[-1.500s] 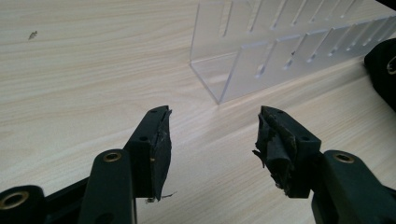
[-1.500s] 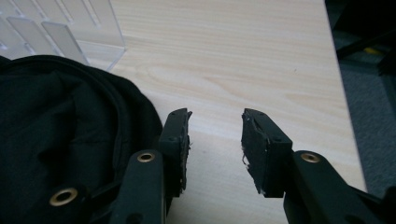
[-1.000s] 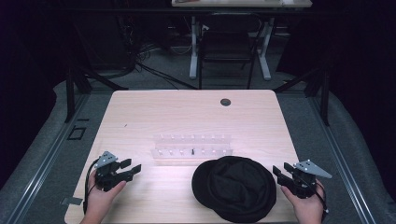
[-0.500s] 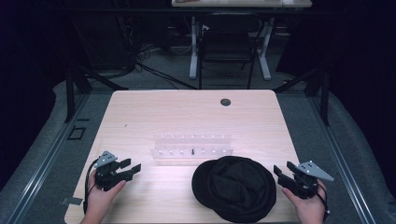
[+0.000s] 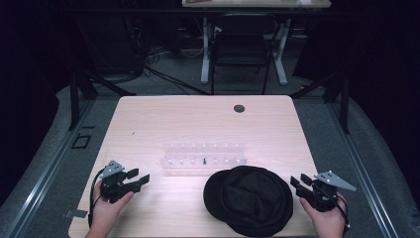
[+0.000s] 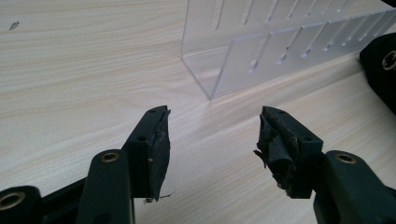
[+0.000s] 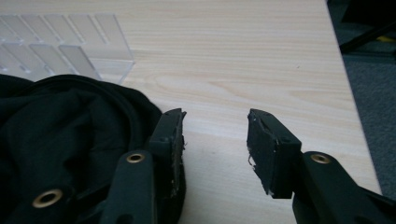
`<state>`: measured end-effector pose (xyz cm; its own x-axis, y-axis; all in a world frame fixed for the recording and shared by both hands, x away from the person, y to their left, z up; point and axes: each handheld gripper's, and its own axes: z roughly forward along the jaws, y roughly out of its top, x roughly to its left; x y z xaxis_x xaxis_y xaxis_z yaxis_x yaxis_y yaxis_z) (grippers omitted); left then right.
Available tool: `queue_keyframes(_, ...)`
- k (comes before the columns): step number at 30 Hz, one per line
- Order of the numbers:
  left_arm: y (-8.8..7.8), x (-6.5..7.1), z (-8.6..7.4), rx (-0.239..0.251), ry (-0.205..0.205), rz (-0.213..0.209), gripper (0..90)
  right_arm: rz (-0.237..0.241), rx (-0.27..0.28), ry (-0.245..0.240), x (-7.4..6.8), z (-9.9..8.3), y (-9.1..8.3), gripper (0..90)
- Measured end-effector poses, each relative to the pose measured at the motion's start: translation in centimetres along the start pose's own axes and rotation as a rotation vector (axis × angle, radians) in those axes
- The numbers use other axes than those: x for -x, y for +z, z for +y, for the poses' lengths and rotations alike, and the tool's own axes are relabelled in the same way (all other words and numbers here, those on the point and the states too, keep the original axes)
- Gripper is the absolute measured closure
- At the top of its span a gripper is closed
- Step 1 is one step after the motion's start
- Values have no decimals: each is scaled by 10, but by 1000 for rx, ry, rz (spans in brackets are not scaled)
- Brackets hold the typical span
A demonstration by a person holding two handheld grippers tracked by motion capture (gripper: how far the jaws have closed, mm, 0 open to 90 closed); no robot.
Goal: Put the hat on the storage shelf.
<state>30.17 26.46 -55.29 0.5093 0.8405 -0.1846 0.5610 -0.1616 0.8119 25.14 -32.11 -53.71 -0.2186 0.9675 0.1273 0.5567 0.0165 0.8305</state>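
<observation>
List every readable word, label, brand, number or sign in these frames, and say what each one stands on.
None: no legible text in any view.
Black cloth: plain, no label showing.
Clear slotted rack: no markings.
Wooden table: bare wood grain, a dark round hole near the far edge, no print.
Left tool and right tool: black with brass rivets, no brand or number.

A: That dark speck in the clear rack [image 5: 204,154]?
B: Too small to tell.
A: And the black hat [image 5: 249,199]?
B: The picture's bottom edge cuts its brim; it also hides some counter [image 5: 198,119].
</observation>
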Motion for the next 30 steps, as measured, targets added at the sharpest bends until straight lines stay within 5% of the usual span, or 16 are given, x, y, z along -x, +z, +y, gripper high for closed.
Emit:
queue_keyframes(8,0,1,0,-6,4,0,434,4,-79,-2,-7,8,-1,598)
queue_keyframes(17,2,4,0,-12,15,-5,431,54,-257,44,-2,17,-8,580)
queue_keyframes(22,2,4,-1,-10,17,-2,430,98,-295,73,-1,25,-13,577)
queue_keyframes(30,3,5,-1,-15,19,-1,430,73,-358,69,-5,40,-16,599)
